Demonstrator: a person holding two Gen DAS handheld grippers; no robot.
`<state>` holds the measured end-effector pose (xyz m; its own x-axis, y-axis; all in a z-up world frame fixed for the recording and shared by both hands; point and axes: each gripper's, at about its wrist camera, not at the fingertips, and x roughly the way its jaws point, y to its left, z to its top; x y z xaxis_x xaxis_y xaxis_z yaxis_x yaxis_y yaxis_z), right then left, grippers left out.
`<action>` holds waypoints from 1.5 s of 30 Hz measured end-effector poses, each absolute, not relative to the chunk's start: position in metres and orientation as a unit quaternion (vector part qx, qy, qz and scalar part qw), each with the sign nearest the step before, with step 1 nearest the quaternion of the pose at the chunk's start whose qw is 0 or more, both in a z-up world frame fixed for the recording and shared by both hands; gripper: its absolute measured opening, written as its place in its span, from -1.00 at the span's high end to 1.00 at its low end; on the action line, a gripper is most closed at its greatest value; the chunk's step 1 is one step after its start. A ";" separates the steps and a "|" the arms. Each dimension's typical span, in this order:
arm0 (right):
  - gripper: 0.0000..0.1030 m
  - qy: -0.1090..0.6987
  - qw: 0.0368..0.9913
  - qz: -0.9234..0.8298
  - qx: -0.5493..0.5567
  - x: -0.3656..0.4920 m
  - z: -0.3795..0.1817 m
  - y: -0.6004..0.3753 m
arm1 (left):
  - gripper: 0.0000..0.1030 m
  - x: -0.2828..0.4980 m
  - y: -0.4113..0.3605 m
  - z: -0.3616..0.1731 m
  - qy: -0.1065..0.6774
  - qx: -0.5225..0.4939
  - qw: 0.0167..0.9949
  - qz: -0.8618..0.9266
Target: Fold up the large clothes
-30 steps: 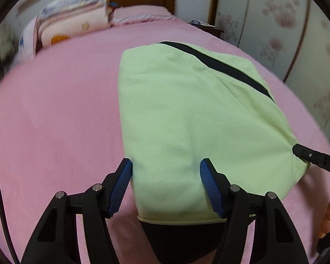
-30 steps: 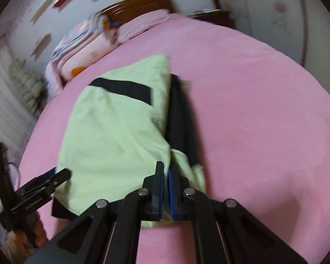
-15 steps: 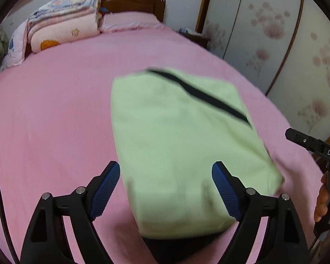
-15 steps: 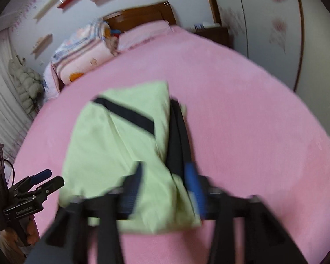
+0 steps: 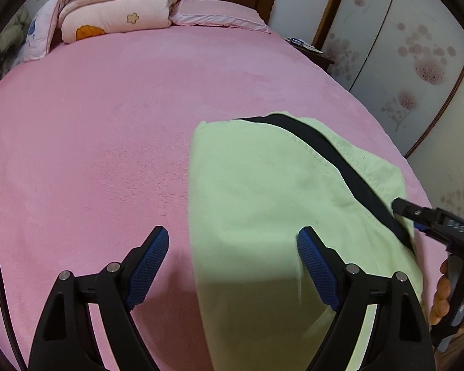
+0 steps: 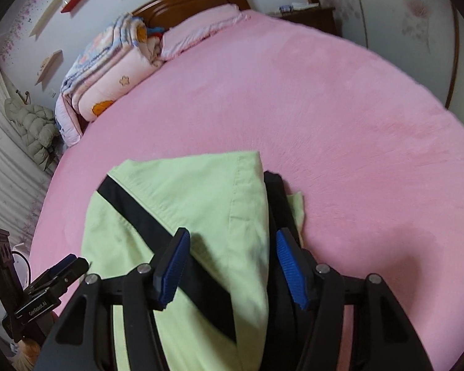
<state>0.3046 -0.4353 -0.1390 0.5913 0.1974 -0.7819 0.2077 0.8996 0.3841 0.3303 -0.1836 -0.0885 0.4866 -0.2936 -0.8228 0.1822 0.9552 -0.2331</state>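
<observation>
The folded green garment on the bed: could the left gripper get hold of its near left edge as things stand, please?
Probably yes. The left gripper is open, with the green garment's left edge lying between its fingers and only bare pink bedspread beside it. The right gripper is also open, further right.

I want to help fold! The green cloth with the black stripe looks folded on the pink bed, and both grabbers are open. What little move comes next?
Probably lower the left gripper onto the near edge of the folded light-green garment with the black stripe and pinch it. Both the left gripper and the right gripper are open and hold nothing, and the garment lies folded on the pink bedspread, so another fold needs a fresh grip.
</observation>
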 end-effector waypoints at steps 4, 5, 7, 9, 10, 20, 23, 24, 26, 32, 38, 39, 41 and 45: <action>0.96 0.457 0.869 -0.004 0.191 0.311 -0.143 -0.437 | -0.26 0.337 -0.192 -0.094 0.495 -0.053 0.855 -0.144; 0.96 0.454 0.876 -0.014 0.162 0.313 -0.139 -0.433 | -0.26 0.336 -0.194 -0.095 0.493 -0.048 0.857 -0.140; 0.97 0.458 0.879 -0.028 0.131 0.318 -0.140 -0.430 | -0.25 0.332 -0.201 -0.096 0.488 -0.029 0.863 -0.131; 0.97 0.464 0.880 -0.042 0.093 0.326 -0.146 -0.426 | -0.25 0.329 -0.205 -0.099 0.483 -0.017 0.866 -0.126; 0.97 0.468 0.878 -0.045 0.085 0.329 -0.151 -0.426 | -0.25 0.328 -0.208 -0.101 0.480 -0.008 0.868 -0.125; 0.94 0.480 0.871 -0.066 0.077 0.323 -0.169 -0.423 | -0.26 0.330 -0.203 -0.100 0.486 -0.021 0.865 -0.121; 0.86 0.467 0.877 -0.066 0.087 0.315 -0.154 -0.424 | -0.31 0.331 -0.196 -0.089 0.493 -0.035 0.861 -0.116; 0.86 0.463 0.879 -0.066 0.095 0.311 -0.147 -0.425 | -0.38 0.330 -0.195 -0.084 0.492 -0.037 0.862 -0.116; 0.86 0.455 0.881 -0.064 0.111 0.303 -0.132 -0.426 | -0.50 0.324 -0.194 -0.069 0.483 -0.035 0.867 -0.113; 0.59 0.422 0.898 -0.044 0.118 0.267 -0.075 -0.404 | -0.70 0.293 -0.194 -0.013 0.445 -0.006 0.888 -0.119; 0.20 0.400 0.909 -0.030 0.110 0.224 -0.029 -0.382 | -0.83 0.251 -0.189 0.039 0.413 0.010 0.901 -0.133; 0.20 0.399 0.910 -0.029 0.107 0.216 -0.022 -0.378 | -0.89 0.248 -0.189 0.046 0.412 0.013 0.901 -0.133; 0.13 0.396 0.912 -0.024 0.103 0.204 -0.009 -0.373 | -0.90 0.239 -0.188 0.058 0.412 0.016 0.901 -0.137; 0.01 0.389 0.917 -0.020 0.088 0.182 0.010 -0.364 | -0.91 0.222 -0.188 0.077 0.420 0.006 0.896 -0.145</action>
<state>0.1824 -0.3638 0.0097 0.6960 0.0319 -0.7173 0.1049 0.9838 0.1455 0.2222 -0.1881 0.0772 0.6047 -0.2539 -0.7549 0.2648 0.9580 -0.1101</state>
